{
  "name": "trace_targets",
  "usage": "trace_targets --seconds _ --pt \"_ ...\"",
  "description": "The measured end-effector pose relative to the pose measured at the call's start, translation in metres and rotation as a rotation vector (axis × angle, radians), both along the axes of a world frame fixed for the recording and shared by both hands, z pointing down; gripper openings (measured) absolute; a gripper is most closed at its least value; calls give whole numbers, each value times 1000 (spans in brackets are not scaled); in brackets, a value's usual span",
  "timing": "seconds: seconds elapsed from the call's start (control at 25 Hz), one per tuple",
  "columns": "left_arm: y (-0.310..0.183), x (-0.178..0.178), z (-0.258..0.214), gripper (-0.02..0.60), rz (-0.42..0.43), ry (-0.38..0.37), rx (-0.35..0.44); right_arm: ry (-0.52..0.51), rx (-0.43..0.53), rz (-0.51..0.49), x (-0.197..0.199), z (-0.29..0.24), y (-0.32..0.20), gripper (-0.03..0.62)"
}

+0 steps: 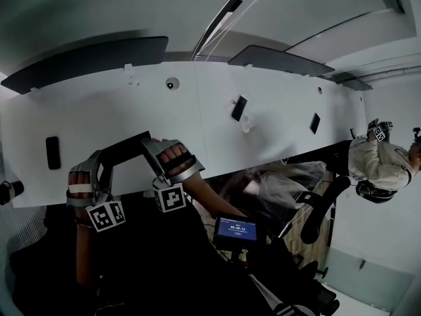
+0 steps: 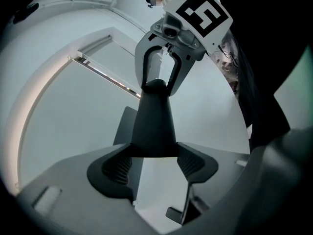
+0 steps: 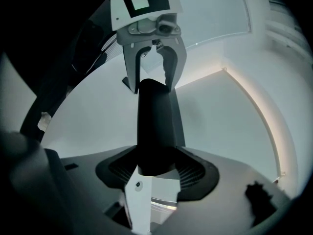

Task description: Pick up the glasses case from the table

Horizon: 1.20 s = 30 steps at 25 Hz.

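- A white worktop filled the upper half of the head view, with a few small dark things scattered far apart on it: a flat dark slab near the left end, a second one at mid-width, a third toward the right, and a small round piece farther back.
- A small lit screen sat low in the dark area below the worktop's near edge. Another person was at the far right end.
- None of these lay near the claws, and the white surface around them looked bare.
- The glasses case, a long dark body, spanned the gap between the two claws just over the worktop's near edge. It seemed to be lifted off the surface, though the head view was too dim to be sure.
- The left claw was closed on one end of the case, its ribbed pads pressing from both sides. The right claw showed at the far end.
- The right claw was clamped on the other end of the case, with the left claw facing it.
- Both hands sat close together at lower left of the head view, the left hand and the right hand with their knuckles toward the camera. The two claws faced each other along the case.
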State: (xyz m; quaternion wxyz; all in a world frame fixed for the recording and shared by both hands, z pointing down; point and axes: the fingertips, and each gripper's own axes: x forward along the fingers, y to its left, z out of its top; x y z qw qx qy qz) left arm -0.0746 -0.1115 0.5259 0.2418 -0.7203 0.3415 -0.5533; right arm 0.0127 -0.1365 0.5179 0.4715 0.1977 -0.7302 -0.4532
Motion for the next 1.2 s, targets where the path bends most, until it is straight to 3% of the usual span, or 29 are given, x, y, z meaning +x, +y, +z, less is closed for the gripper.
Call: trace_targets --seconds 0.72,1.2 --pt "12 -27 19 296 -23 37 -54 20 -64 -37 -29 20 11 256" --pt "11 -26 40 296 -15 39 -102 44 -115 -38 -25 42 12 258"
